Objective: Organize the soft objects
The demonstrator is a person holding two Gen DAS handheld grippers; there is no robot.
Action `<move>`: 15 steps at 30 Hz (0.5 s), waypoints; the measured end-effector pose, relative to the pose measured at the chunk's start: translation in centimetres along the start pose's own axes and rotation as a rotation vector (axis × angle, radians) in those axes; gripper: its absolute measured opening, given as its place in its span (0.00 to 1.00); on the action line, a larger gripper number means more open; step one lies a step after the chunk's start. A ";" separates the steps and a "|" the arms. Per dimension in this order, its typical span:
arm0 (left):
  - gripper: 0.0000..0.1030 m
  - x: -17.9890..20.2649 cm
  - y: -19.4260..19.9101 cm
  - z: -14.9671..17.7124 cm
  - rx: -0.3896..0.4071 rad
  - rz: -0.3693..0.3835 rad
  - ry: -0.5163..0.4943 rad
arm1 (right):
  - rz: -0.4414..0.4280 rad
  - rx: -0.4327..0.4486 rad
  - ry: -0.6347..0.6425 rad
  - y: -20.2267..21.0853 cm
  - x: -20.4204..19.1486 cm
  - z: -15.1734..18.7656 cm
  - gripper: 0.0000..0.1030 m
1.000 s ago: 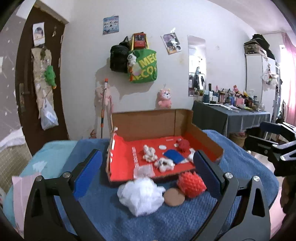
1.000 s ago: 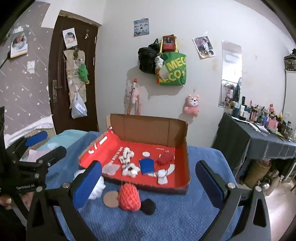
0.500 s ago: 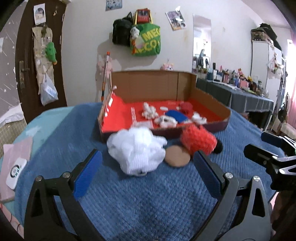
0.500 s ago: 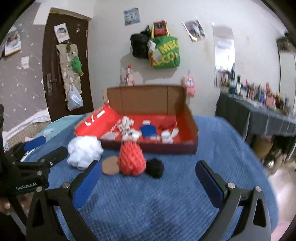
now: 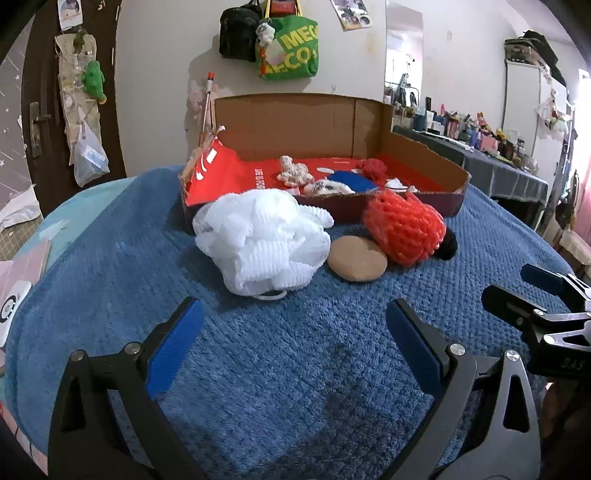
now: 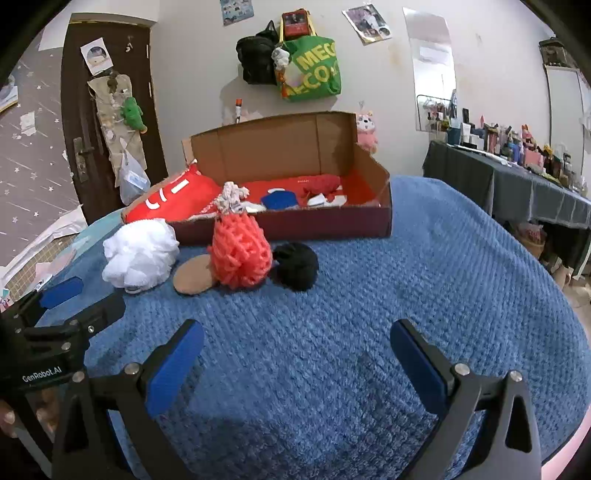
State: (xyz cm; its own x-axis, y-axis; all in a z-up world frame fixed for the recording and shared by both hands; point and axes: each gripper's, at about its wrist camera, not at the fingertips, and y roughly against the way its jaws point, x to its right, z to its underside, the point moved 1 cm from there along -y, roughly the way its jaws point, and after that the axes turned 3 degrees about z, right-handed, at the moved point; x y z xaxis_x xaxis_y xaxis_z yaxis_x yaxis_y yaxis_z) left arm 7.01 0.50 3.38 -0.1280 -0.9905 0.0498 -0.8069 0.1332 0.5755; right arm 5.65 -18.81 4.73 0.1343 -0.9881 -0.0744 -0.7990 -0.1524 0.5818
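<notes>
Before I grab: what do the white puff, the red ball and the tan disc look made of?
White puff: looks like gathered nylon mesh, bath-pouf style, ruffled with a cord loop under it. Red ball: open foam or plastic netting, matte, holes visible through the weave. Tan disc: smooth, matte, flat, likely a sponge or felt pad; hard to tell which.

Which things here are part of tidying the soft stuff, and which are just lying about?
Job: white mesh pouf, red mesh pouf, tan round pad, black pompom, cardboard box.

Lying about: green tote bag, black backpack, pink plush, cluttered side table.
</notes>
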 end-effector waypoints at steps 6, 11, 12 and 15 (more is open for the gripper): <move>0.98 0.1 -0.4 0.0 -0.019 0.003 -0.003 | -0.006 -0.018 -0.018 -0.5 0.2 0.2 1.00; 0.98 -0.5 -1.1 -0.7 -0.049 0.009 0.014 | -0.002 -0.027 -0.011 -0.8 0.2 0.0 1.00; 0.98 -0.6 -1.3 -0.9 -0.057 0.009 0.016 | 0.001 -0.029 -0.009 -0.9 0.2 -0.1 1.00; 0.98 -1.2 -1.8 -1.6 -0.063 -0.007 0.023 | 0.011 -0.039 -0.001 -1.3 0.1 -0.6 1.00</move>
State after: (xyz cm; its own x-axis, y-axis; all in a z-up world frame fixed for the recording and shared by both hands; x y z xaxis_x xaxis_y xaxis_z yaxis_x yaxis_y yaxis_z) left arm 9.55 1.42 3.64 -0.1086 -0.9920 0.0642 -0.7696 0.1248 0.6262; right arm 7.08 -18.73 4.43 0.1254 -0.9897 -0.0689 -0.7771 -0.1411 0.6133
